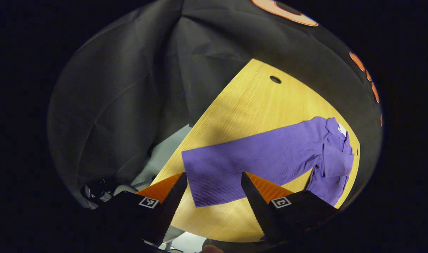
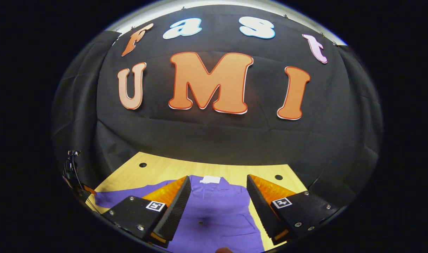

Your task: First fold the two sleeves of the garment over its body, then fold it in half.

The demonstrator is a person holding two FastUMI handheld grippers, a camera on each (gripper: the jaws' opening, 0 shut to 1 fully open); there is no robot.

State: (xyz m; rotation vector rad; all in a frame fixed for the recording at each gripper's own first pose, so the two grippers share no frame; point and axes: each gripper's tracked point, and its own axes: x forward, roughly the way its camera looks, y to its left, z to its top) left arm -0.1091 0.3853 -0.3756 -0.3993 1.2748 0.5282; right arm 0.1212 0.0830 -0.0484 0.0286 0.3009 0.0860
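a purple shirt (image 1: 270, 154) lying flat on a yellow wooden table (image 1: 249, 95), seen in the left gripper view. one long sleeve (image 1: 214, 175) stretched out straight toward the near edge of the table, its cuff end square and close to that edge. body of the shirt bunched a little at the far right, near the rounded table edge there. lots of bare wood above the sleeve, with a small dark hole (image 1: 275, 79) in the table top far from the shirt. black cloth wall (image 1: 129, 105) behind and to the left, and a strip of pale floor (image 1: 164, 154) below the table's left edge.

left gripper (image 1: 214, 179) hanging above the sleeve end, fingers spread wide apart, nothing held between them. cannot tell if the tips touch the cloth.

in the right gripper view, right gripper (image 2: 219, 182) also wide open and holding nothing, over the shirt (image 2: 217, 211) body. a small white tag (image 2: 210, 179) at the collar, just between the fingertips, too small to read. the other sleeve running off to the left along the table (image 2: 171, 168). two small holes (image 2: 143, 164) near the table's far edge, one on each side. a strip of bare wood between the collar and the far edge, then the black wall.

small square black-and-white marks on both grippers, no words to read.
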